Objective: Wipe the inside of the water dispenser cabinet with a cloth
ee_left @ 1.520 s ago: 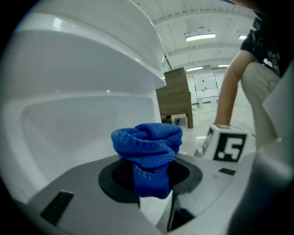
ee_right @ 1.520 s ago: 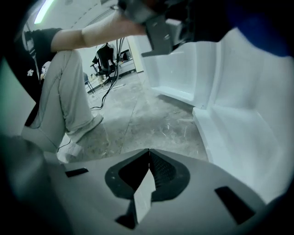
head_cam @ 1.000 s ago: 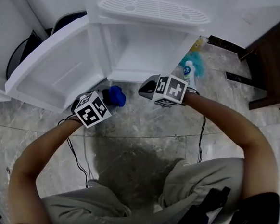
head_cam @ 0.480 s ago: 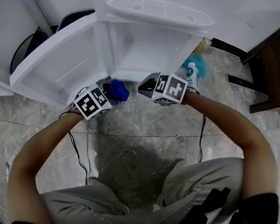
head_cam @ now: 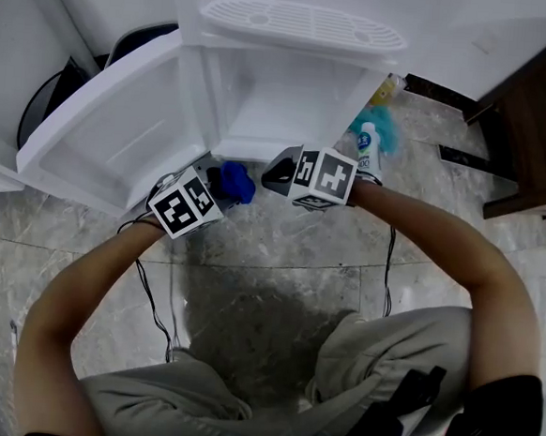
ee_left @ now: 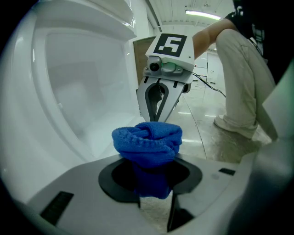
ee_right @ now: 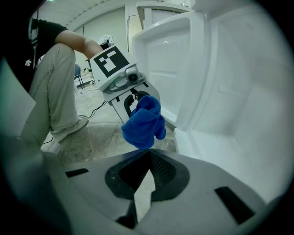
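The blue looped-pile cloth is soft textile with a rough, fuzzy, matt surface. The white water dispenser cabinet and its open white door are smooth moulded plastic with a light gloss; soft reflections show on the inner walls. The white slotted drip tray is plastic of the same look. The left hand-held gripper and right hand-held gripper have matt grey plastic shells. The black pads of the right unit carry a fine ribbed texture. The grey veined stone floor is polished and reflective. The dark brown wood-look cabinet has a dull finish. The beige trousers are plain woven cloth.
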`<state>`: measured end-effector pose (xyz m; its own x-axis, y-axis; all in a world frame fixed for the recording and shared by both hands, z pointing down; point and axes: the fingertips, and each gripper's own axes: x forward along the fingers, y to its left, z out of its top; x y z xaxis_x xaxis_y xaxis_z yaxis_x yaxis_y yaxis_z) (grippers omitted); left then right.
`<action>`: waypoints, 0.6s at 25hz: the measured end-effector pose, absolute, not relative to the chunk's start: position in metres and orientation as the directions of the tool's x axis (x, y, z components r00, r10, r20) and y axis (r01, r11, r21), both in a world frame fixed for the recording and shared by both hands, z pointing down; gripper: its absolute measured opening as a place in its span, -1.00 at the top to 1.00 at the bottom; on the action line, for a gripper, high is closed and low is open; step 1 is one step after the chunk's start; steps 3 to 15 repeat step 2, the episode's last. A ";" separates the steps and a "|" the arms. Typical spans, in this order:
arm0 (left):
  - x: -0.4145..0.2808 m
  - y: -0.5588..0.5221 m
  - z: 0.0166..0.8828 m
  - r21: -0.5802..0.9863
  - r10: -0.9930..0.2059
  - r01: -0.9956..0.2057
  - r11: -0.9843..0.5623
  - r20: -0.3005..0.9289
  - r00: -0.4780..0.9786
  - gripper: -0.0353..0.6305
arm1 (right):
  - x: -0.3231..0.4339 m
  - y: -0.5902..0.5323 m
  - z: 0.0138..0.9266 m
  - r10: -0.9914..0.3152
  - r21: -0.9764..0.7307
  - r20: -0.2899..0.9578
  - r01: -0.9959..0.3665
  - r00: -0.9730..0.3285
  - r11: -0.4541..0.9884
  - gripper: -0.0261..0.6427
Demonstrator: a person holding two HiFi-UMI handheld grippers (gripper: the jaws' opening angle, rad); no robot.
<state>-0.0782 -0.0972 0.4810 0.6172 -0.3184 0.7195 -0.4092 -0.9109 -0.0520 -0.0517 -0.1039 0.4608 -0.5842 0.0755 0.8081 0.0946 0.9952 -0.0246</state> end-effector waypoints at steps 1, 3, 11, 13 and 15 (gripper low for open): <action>-0.079 -0.097 0.480 -0.048 -0.317 -0.413 -0.909 0.724 0.612 0.46 | -0.052 -0.104 0.461 0.076 -0.022 0.809 0.100 -0.583 0.995 0.93; -0.080 -0.097 0.479 -0.045 -0.315 -0.417 -0.908 0.728 0.609 0.46 | -0.052 -0.103 0.462 0.077 -0.020 0.810 0.104 -0.582 0.994 0.93; -0.080 -0.097 0.479 -0.045 -0.315 -0.417 -0.908 0.728 0.609 0.46 | -0.052 -0.103 0.462 0.077 -0.020 0.810 0.104 -0.582 0.994 0.93; -0.080 -0.097 0.479 -0.045 -0.315 -0.417 -0.908 0.728 0.609 0.46 | -0.052 -0.103 0.462 0.077 -0.020 0.810 0.104 -0.582 0.994 0.93; -0.080 -0.097 0.479 -0.045 -0.315 -0.417 -0.908 0.728 0.609 0.46 | -0.052 -0.103 0.462 0.077 -0.020 0.810 0.104 -0.582 0.994 0.93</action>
